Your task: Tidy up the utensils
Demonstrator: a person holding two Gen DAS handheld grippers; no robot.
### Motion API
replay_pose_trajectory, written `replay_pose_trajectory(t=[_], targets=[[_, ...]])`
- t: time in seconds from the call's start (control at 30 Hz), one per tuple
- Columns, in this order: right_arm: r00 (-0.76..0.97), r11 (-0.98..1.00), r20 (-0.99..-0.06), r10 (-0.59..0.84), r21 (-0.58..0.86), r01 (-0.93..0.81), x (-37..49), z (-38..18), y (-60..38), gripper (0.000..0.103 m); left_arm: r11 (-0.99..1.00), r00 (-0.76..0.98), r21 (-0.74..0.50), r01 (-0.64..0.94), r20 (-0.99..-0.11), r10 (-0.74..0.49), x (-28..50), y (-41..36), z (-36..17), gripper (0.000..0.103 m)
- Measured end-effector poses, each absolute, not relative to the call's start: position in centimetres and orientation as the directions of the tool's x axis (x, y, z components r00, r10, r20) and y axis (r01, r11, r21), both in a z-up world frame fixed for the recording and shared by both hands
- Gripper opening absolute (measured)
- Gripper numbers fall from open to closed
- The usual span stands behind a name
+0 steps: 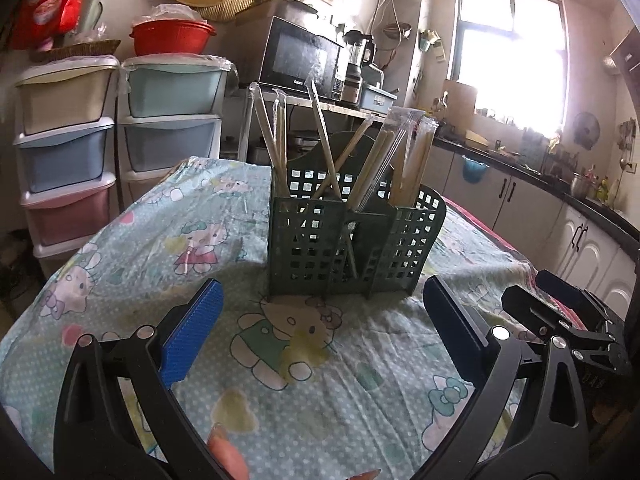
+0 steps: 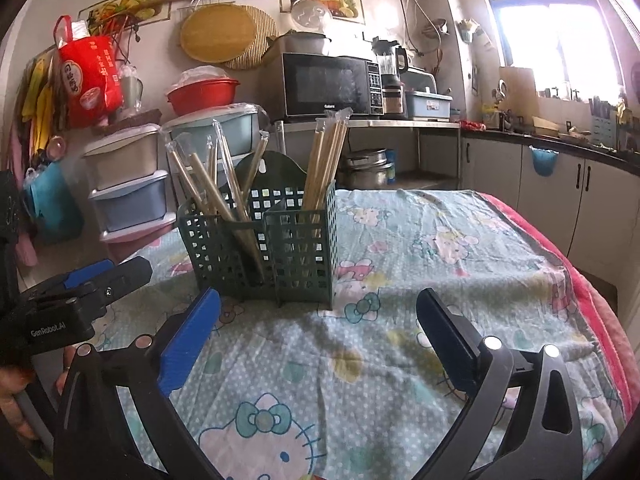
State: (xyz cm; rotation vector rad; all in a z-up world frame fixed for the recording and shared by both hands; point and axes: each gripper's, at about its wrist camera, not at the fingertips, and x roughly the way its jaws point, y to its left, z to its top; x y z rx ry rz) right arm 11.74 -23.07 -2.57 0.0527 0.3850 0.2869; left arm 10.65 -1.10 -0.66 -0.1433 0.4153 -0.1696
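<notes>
A dark green lattice utensil holder [image 1: 352, 248] stands upright on the cartoon-print tablecloth [image 1: 280, 360]. Several plastic-wrapped wooden chopsticks [image 1: 320, 140] stand in its compartments. My left gripper [image 1: 320, 328] is open and empty, a short way in front of the holder. In the right wrist view the same holder [image 2: 264, 256] with chopsticks [image 2: 324, 168] stands ahead and to the left. My right gripper [image 2: 320, 336] is open and empty, in front of it. The left gripper shows at the left edge of the right wrist view [image 2: 100, 276]; the right gripper's body shows at the right edge of the left wrist view.
Stacked plastic drawer units [image 1: 120, 136] stand beyond the table's far left. A microwave [image 1: 300, 60] and a blender [image 1: 356, 64] sit on a metal shelf behind. A kitchen counter with white cabinets [image 1: 540, 200] runs along the right. The table edge drops off at right [image 2: 592, 280].
</notes>
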Motion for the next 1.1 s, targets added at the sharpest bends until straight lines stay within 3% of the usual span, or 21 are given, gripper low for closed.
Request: replay_pose_trajectory(t=[1.1], targets=[[0.887,0.961,-0.368,0.277,0.111,-0.255,11.81,-2.99,-23.28,0.096,0.979,0.901,-0.166,0.120,-0.396,-0.178,10.61,-1.04,-1.04,0.092]])
